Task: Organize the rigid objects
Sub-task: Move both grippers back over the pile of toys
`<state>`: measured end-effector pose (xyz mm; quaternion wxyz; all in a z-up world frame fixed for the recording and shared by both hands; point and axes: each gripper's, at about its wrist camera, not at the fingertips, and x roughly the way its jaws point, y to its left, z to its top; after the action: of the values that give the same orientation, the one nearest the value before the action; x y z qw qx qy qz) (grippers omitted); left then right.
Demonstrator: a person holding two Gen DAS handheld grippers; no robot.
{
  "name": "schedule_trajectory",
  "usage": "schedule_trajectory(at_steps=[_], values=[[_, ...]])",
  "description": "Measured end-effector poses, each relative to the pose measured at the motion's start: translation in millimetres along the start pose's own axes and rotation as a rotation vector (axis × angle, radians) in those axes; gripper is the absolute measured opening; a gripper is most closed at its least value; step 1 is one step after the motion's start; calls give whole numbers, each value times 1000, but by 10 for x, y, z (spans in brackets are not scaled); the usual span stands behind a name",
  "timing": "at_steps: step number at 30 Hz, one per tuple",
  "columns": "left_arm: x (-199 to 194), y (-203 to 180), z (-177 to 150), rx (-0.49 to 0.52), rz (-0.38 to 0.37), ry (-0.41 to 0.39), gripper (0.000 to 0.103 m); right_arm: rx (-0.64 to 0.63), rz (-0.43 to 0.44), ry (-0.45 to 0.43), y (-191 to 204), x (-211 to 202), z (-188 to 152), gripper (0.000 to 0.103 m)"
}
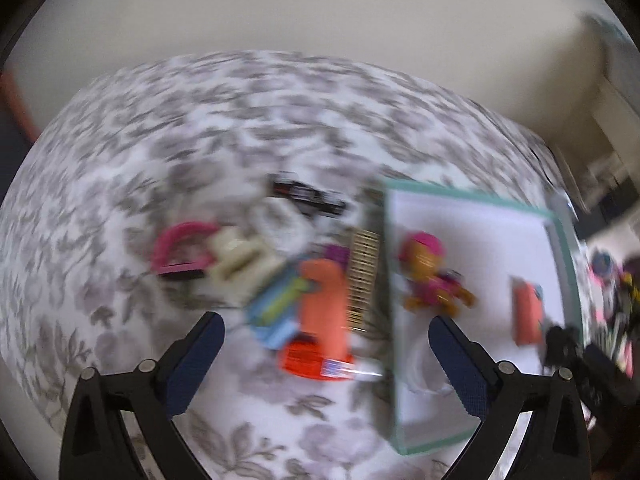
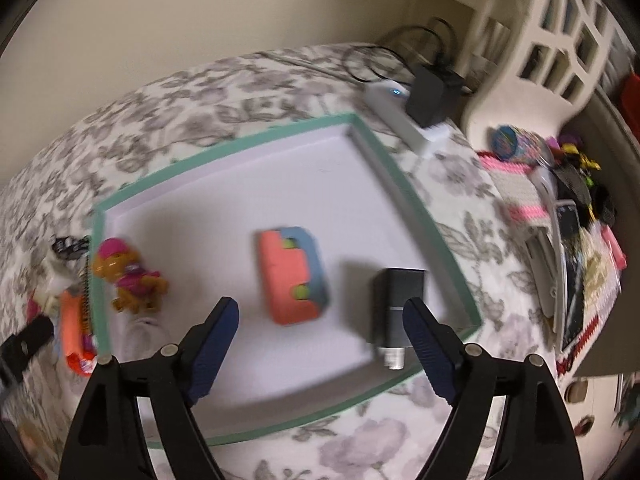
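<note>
A shallow white tray with a teal rim point(image 2: 376, 148) point(image 1: 472, 196) lies on a floral cloth. In it are an orange toy dog in pink point(image 2: 128, 276) point(image 1: 432, 276), an orange and blue toy car point(image 2: 294, 276) point(image 1: 528, 312) and a black rectangular gadget point(image 2: 394, 308). My right gripper point(image 2: 320, 316) is open above the tray's near half, empty. My left gripper point(image 1: 326, 330) is open over a blurred pile left of the tray: an orange tube point(image 1: 322, 312), a blue and green toy point(image 1: 276, 304), a comb point(image 1: 364, 276), a pink piece point(image 1: 182, 248), a black bar point(image 1: 308, 196).
A white power strip with a black adapter point(image 2: 428, 96) and cables lies beyond the tray. On the right stand a white lattice chair point(image 2: 560, 40) and a heap of colourful clutter point(image 2: 568, 208). A beige wall backs the table.
</note>
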<state>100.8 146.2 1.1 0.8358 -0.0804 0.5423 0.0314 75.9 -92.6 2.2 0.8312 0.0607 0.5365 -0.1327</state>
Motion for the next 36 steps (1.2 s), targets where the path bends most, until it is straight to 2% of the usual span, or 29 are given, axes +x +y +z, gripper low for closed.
schedule_trajectory(at_steps=[3,5,10,14,18,24,31,33,36], values=[[-9,311,49,-89,29,-15,103,-43,41,-21,199,-64,-30,86],[-29,516,60,-144,44,-25,103,-66,82,-26,344,-101,-52,94],[-123,1021,54,-265,91,-56,103,-137,173,-41,781,-190,-131,94],[-244,1329,36,-324,136,-91,103,-190,230,-50,1077,-233,-193,94],[-317,1572,18,-365,150,-112,103,-224,299,-47,1338,-252,-237,94],[-283,1718,11,-387,150,-97,103,-253,354,-34,1574,-243,-286,94],[-30,1600,134,-330,124,-38,103,-288,364,-17,1728,-168,-306,94],[68,1540,163,-310,112,-14,103,-294,365,-10,1755,-142,-295,89],[199,1473,216,-292,105,8,103,-302,361,5,1788,-88,-281,77]])
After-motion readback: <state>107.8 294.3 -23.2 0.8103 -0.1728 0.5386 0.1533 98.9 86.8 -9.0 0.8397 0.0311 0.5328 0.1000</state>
